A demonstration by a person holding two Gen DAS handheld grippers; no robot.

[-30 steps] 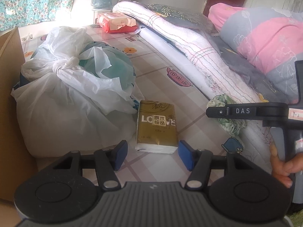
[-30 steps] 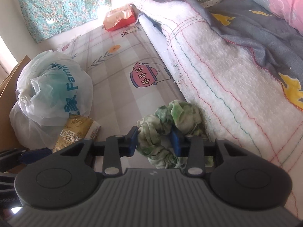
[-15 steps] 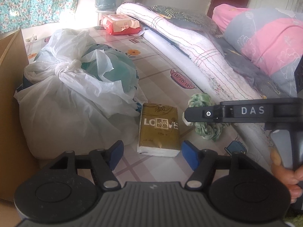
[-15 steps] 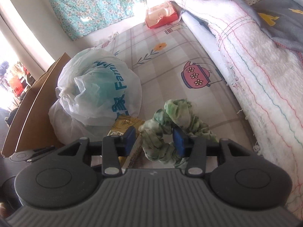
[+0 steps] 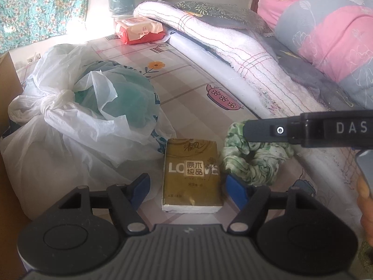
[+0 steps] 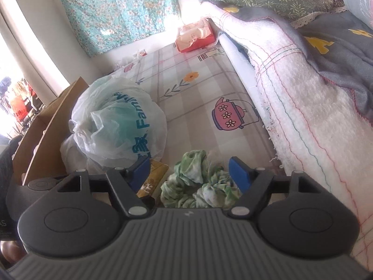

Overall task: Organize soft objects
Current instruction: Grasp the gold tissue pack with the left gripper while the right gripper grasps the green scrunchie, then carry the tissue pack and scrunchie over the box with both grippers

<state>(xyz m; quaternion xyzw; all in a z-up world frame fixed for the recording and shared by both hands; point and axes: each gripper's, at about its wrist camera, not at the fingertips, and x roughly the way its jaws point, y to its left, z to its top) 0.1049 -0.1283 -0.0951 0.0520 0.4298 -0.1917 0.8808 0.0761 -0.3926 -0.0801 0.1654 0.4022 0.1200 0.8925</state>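
Observation:
A green and white scrunchie (image 5: 254, 163) lies on the patterned mat, just right of a gold tissue pack (image 5: 191, 175). In the right wrist view the scrunchie (image 6: 198, 186) rests between the spread blue pads of my right gripper (image 6: 190, 171), which is open and no longer grips it. The right gripper also shows in the left wrist view (image 5: 247, 131) from the side, above the scrunchie. My left gripper (image 5: 189, 186) is open, its pads on either side of the tissue pack without touching it.
A knotted white plastic bag (image 5: 77, 116) with teal contents sits left of the tissue pack, against a cardboard box (image 6: 44, 126). A red tissue package (image 5: 137, 30) lies far back. Folded white blanket (image 6: 310, 107) and bedding run along the right.
My right gripper carried the scrunchie left to beside the tissue pack, then opened and released it on the mat. My left gripper stayed open around the tissue pack.

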